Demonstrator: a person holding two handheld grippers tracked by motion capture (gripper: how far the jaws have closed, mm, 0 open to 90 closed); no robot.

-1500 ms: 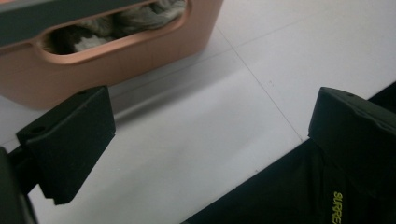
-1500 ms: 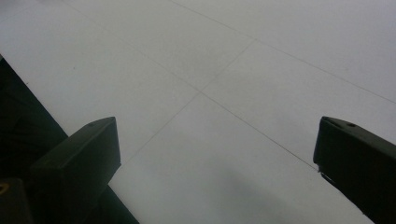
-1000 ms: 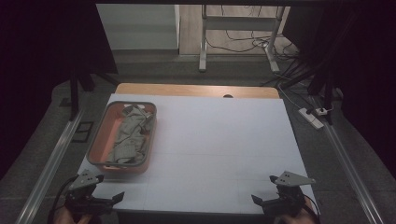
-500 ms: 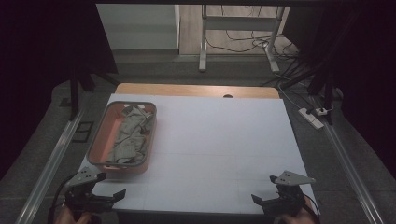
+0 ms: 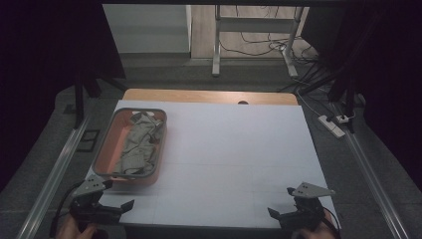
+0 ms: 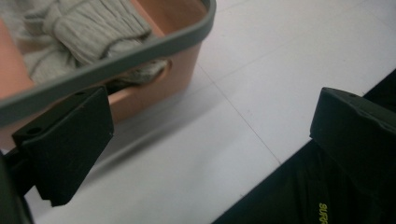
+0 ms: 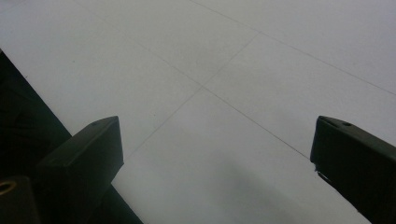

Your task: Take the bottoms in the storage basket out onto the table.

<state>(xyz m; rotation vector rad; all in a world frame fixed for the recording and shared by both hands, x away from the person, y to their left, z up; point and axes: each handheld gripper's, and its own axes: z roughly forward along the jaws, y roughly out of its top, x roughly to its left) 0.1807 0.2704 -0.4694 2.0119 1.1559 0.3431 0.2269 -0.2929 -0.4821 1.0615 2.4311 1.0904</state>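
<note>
Grey crumpled cloth (image 5: 139, 144) lies in orange basket (image 5: 105, 148) at table's (image 5: 234, 149) left. Left gripper (image 5: 107, 209) spread wide, empty, beside basket's near corner (likely lining up for cloth). Right gripper (image 5: 288, 216) spread, empty, parked well apart.

**Open table to the right of the basket**

The orange basket (image 5: 130, 147) with its grey rim is the one obstacle on the white table (image 5: 234, 149); it stands at the left side, and grey cloth (image 5: 139, 142) fills its inside. Everything to the right of the basket is bare surface, out to the far and right edges. The left gripper (image 5: 107, 209), jaws spread, sits just in front of the basket's near wall, with only a narrow strip of table between. The right gripper (image 5: 286, 217), jaws apart, lies well away from the basket at the near right corner.
</note>
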